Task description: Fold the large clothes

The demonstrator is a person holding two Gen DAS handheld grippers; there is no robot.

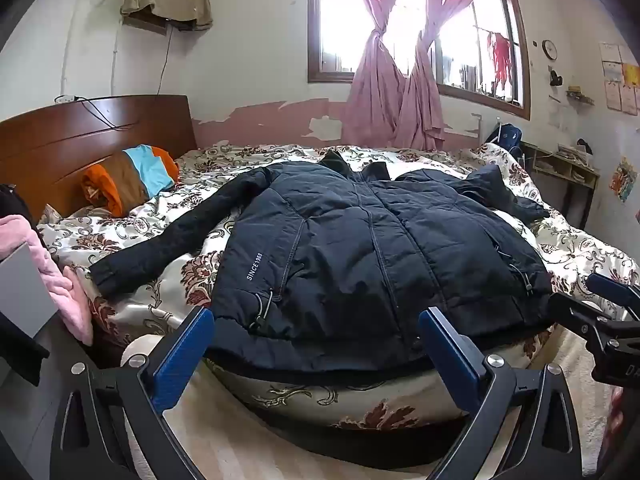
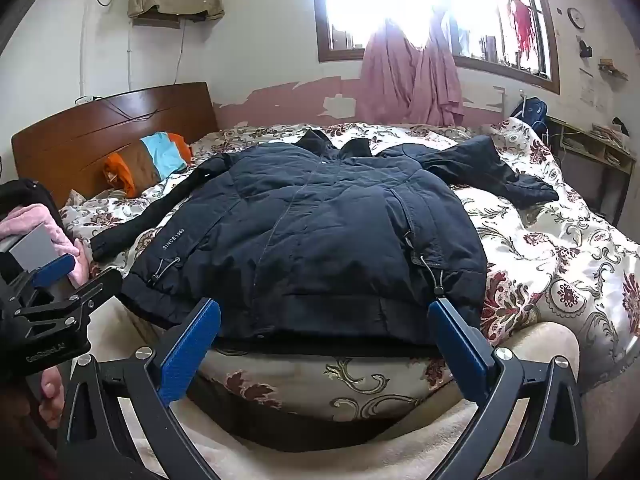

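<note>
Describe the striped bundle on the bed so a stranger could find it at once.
Start at the wooden headboard. Against its foot, on the floral quilt, lies the bundle. Its orange, brown and sky-blue bands set it apart from the dark navy jacket beside it.

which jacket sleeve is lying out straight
The sleeve on the headboard side: it stretches straight across the quilt. The other sleeve, on the window side, is bunched up short.

Both wrist cameras sit low at the foot edge of the bed, side by side, angled slightly downward toward the far window. The left view stands further left; each catches the other's gripper at its margin. Both share the spread jacket, close ahead.
</note>
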